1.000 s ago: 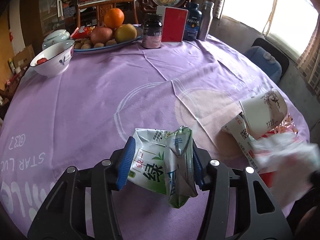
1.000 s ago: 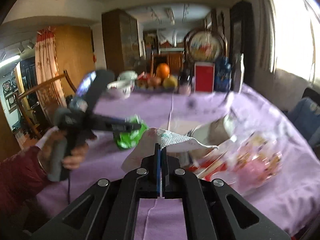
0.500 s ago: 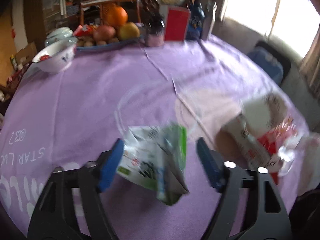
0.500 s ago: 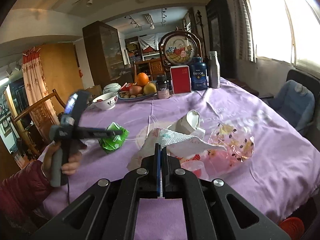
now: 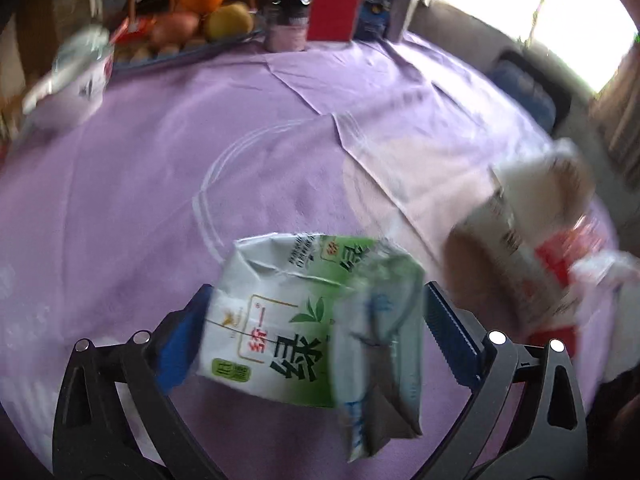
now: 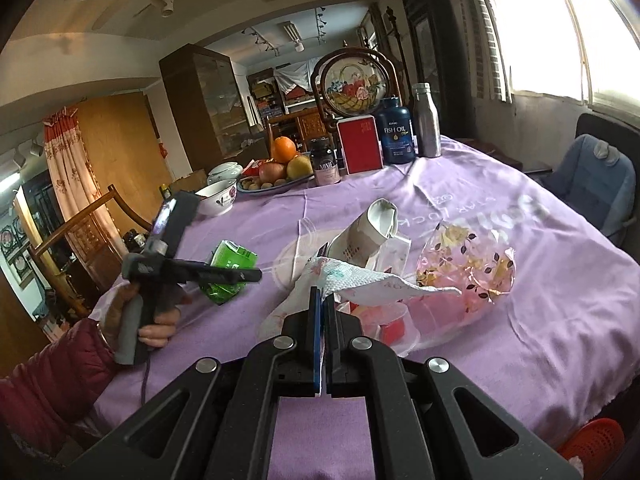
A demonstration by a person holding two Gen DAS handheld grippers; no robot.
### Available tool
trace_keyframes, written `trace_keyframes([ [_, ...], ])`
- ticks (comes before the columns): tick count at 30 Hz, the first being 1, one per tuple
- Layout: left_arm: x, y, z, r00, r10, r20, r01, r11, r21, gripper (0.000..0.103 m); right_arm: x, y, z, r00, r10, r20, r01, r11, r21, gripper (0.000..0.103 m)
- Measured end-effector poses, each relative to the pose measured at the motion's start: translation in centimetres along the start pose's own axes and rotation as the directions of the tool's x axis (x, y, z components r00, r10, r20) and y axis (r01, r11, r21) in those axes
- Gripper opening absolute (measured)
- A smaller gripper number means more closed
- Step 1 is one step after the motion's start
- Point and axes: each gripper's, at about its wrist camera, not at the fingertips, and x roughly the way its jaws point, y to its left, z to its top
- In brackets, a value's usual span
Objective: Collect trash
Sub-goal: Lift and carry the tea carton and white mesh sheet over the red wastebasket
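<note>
1. My left gripper (image 5: 316, 328) is opening, its fingers (image 5: 180, 344) spreading wide off the green tea carton (image 5: 316, 320) between them, lower centre of frame.
2. My right gripper (image 6: 323, 300) pinches the tissue wrapper (image 6: 368, 280) tight.
3. I'd let the carton drop clear before lifting away.
4. A purple cloth covers the bench (image 5: 160, 168); fruit tray (image 6: 276, 184) and bottles stand upper centre, by a bright window.

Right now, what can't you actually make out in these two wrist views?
- Left wrist view: motion blur smears the paper cup and the bowl; their print is unreadable.
- Left wrist view: the left gripper jaws are opening around the green carton; whether it rests on the tablecloth is unclear.
- Right wrist view: the tissue in the right gripper hides what lies beneath it.
- Right wrist view: the left gripper's own body covers most of the carton.
</note>
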Motion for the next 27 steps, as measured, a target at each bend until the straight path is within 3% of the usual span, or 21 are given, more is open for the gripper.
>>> trace_keyframes([
  [1, 0.1, -0.4, -0.1, 1.000, 0.024, 0.002, -0.024, 1.000, 0.019, 0.096, 0.0, 0.0, 0.0, 1.000, -0.002, 0.000, 0.002, 1.000, -0.001, 0.003],
  [2, -0.1, -0.6, -0.2, 0.999, 0.040, 0.012, -0.040, 0.999, 0.026, 0.082, 0.0, 0.0, -0.1, 1.000, -0.005, 0.002, 0.005, 1.000, -0.002, 0.003],
  [3, -0.6, -0.7, -0.3, 0.998, 0.043, 0.036, -0.044, 0.999, 0.029, 0.077, -0.1, -0.1, 0.0, 1.000, -0.010, 0.006, 0.010, 1.000, -0.002, 0.003],
  [8, -5.1, -1.3, -0.8, 0.974, 0.064, 0.216, -0.070, 0.997, 0.021, 0.076, -1.5, -0.6, 0.4, 0.998, -0.033, 0.054, 0.033, 0.999, 0.008, 0.002],
  [13, -8.9, -3.4, -1.7, 0.949, -0.006, 0.316, -0.013, 0.998, 0.056, 0.076, -3.2, -1.3, 0.6, 0.994, -0.073, 0.085, 0.072, 0.997, 0.012, 0.002],
  [20, -10.4, -7.7, -3.2, 0.943, -0.085, 0.321, 0.045, 0.990, 0.132, 0.076, -6.8, -4.8, -0.8, 0.981, -0.160, 0.113, 0.151, 0.985, 0.079, 0.002],
  [27, -11.3, -13.8, -4.8, 0.929, -0.147, 0.341, 0.059, 0.965, 0.256, 0.076, -11.7, -9.5, -3.6, 0.947, -0.292, 0.132, 0.269, 0.948, 0.170, 0.002],
])
